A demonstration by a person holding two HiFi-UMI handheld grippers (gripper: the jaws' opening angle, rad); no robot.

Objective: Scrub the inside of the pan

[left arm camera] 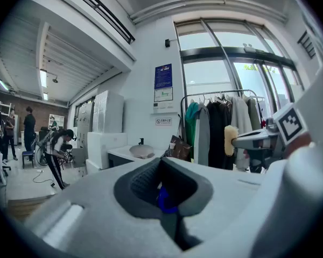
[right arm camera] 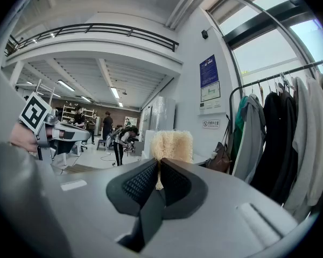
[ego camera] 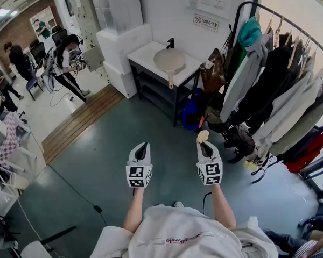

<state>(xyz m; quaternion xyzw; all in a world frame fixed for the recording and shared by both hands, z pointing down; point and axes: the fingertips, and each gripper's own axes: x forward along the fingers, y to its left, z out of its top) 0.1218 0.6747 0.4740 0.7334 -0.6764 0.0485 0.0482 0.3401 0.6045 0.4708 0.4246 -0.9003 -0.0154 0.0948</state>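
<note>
While the right gripper [ego camera: 205, 145] clamps the scrub pad [ego camera: 203, 136] and the left gripper [ego camera: 141, 148] is clenched empty, I'd walk to the pan [ego camera: 169, 59] on the worktop [ego camera: 142, 54] first.

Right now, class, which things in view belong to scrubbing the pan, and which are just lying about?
For the job: pan, on the table; sponge, clamped in the right gripper; left gripper, shut.
Lying about: coats; brown bag; blue bag.
</note>
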